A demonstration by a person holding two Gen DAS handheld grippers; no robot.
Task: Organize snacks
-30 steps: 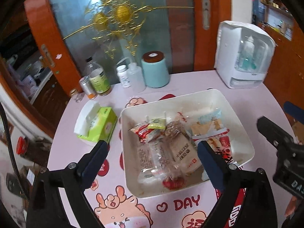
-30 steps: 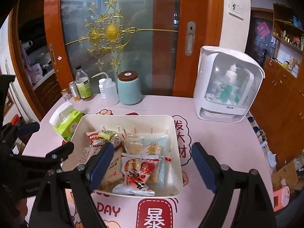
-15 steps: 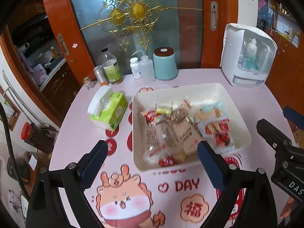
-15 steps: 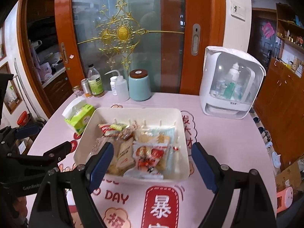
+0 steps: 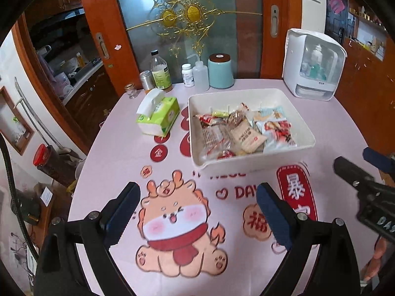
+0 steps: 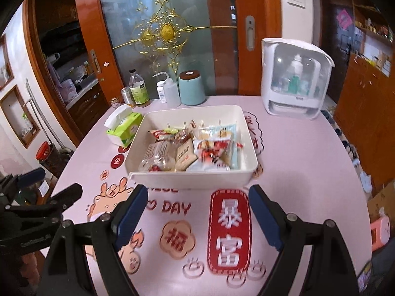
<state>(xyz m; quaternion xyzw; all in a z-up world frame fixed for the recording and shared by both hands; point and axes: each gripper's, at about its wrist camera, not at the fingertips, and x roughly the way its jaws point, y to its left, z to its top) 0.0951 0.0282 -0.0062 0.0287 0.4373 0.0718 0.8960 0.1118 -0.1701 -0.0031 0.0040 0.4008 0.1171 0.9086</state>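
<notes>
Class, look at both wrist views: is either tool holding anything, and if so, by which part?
Nothing is held. The left tool and right tool are both open over the table, short of the white bin of snacks.

Glass door (image 5: 187,24) (gold ornament), wooden frame.

The left gripper (image 5: 196,209) hangs wide open and empty above the tabletop (image 5: 118,148), short of the white bin (image 5: 249,165) heaped with snack packets (image 5: 244,133).
</notes>
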